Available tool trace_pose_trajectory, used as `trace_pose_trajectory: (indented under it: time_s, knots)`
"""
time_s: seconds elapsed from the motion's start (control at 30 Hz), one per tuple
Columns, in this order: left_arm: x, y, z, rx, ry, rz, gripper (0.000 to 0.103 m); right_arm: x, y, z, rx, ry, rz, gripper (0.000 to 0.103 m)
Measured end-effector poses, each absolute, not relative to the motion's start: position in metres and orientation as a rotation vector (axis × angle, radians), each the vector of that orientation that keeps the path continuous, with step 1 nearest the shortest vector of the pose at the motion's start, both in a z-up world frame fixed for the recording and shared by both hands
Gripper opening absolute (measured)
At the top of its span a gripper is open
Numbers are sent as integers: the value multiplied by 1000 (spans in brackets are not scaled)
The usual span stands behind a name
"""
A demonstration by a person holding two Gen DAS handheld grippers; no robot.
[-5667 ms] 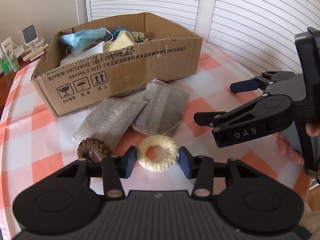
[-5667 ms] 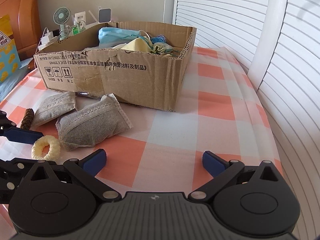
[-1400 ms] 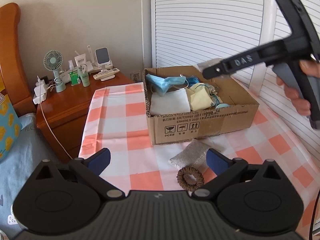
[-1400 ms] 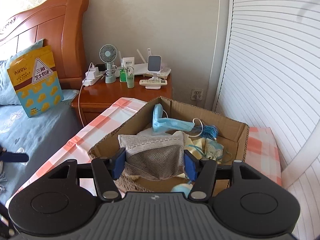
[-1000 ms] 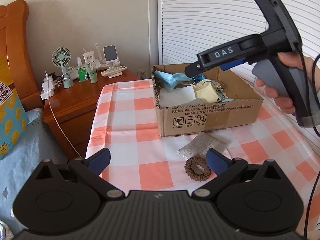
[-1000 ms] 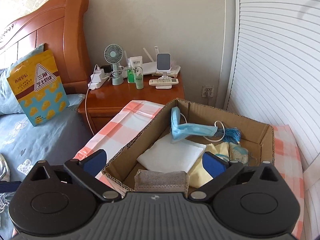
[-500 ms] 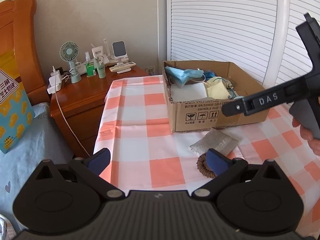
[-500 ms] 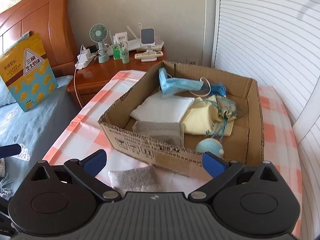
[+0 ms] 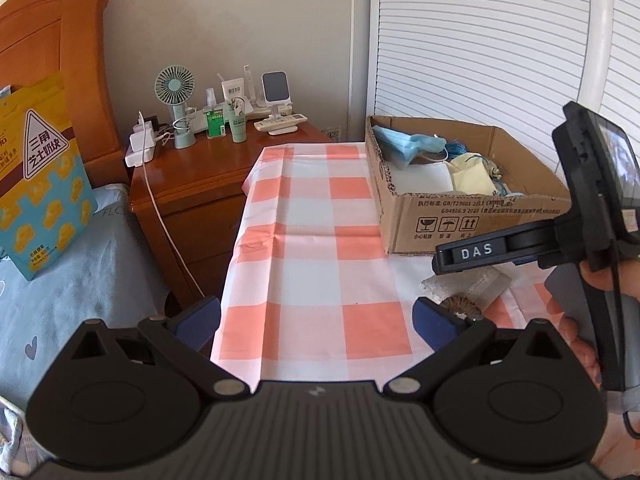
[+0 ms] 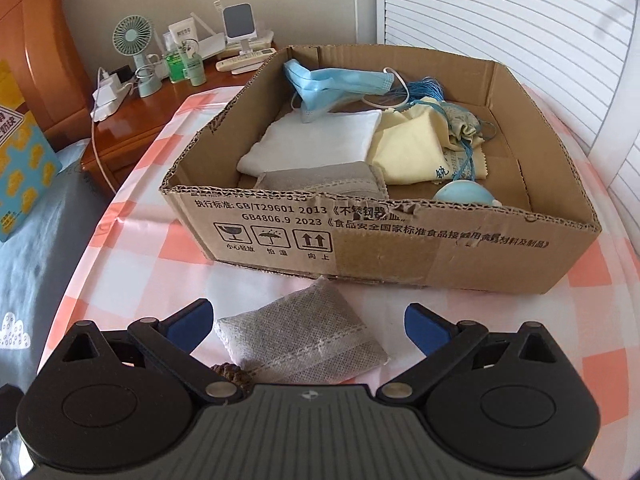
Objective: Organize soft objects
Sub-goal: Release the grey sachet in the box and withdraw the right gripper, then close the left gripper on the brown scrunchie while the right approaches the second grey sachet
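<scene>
A cardboard box (image 10: 400,236) on the checked tablecloth holds a blue face mask (image 10: 336,80), a white cloth (image 10: 316,144), a yellow cloth (image 10: 416,148), a grey sachet (image 10: 320,182) and a pale blue ball (image 10: 466,194). In front of the box lies a second grey sachet (image 10: 304,340), with a brown hair ring (image 10: 234,376) at its near corner. My right gripper (image 10: 308,320) hangs open just above that sachet. My left gripper (image 9: 316,318) is open and empty over the tablecloth, left of the brown hair ring (image 9: 460,306) and grey sachet (image 9: 480,282).
A wooden nightstand (image 9: 192,184) with a small fan (image 9: 176,92), bottles and a phone stand sits left of the table. A bed with blue bedding (image 9: 52,292) and a yellow bag (image 9: 36,184) lies further left. White slatted doors (image 9: 480,40) stand behind the box.
My right gripper let go of a grey sachet into the box, then came down in front of the box over the second sachet. My left gripper drifted left, staying open.
</scene>
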State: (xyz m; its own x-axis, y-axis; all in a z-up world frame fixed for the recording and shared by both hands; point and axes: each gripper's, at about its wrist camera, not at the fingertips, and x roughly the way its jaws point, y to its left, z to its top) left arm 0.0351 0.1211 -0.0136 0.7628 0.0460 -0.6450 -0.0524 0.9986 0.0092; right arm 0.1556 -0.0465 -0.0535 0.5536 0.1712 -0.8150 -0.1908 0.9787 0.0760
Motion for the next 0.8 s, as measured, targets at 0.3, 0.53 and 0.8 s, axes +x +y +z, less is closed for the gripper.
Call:
trace_pose_trajectory:
  time_s: [0.3, 0.53, 0.8]
  knots:
    - [33, 117, -18, -1, 721, 41, 102, 160, -32, -79, -42, 945, 64, 103]
    - [34, 111, -20, 9, 729, 17, 102, 149, -60, -78, -106, 967, 84, 103]
    - [39, 90, -25, 53, 745, -48, 102, 133, -105, -74, -148, 1000, 151, 103]
